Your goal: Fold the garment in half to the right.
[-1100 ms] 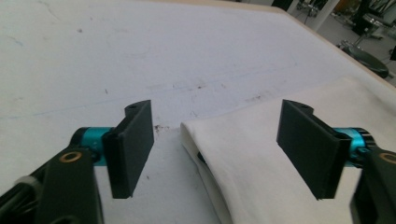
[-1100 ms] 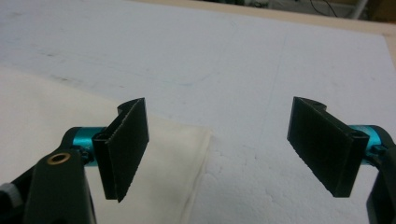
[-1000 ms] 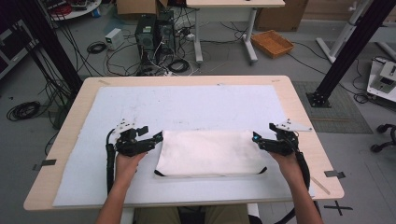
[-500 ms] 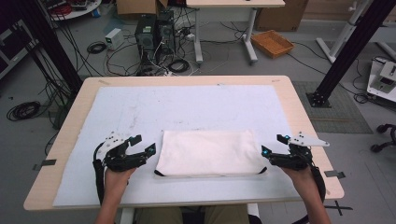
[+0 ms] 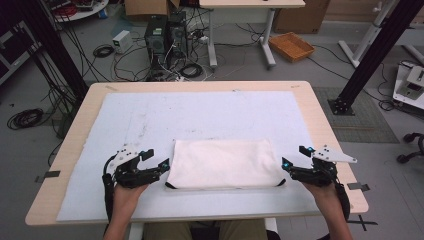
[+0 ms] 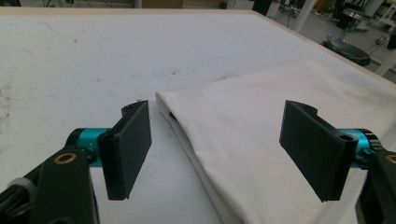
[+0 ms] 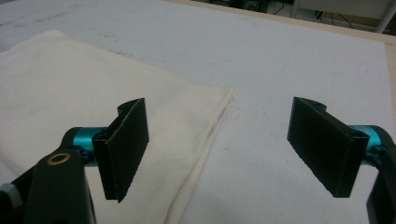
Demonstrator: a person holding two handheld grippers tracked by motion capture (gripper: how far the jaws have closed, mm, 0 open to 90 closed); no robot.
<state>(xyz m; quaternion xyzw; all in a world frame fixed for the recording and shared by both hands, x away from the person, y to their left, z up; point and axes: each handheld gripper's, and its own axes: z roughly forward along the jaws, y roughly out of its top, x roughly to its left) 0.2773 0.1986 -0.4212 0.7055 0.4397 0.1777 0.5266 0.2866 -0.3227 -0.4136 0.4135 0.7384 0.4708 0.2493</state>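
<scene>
Both grippers have drawn back; folded cloth (image 5: 224, 164) lies between left gripper (image 5: 156, 161) and right gripper (image 5: 294, 159), jaws wide, empty.

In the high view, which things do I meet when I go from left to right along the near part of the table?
left gripper → folded white cloth → right gripper. All lie over the white mat that covers the wooden table.

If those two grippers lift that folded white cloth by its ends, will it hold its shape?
Probably not. The folded cloth lies flat and limp on the table mat, so its middle would likely sag. Its edge shows stacked layers in the left gripper view, which may slide apart. It looks light, so a push would likely bunch it.
</scene>
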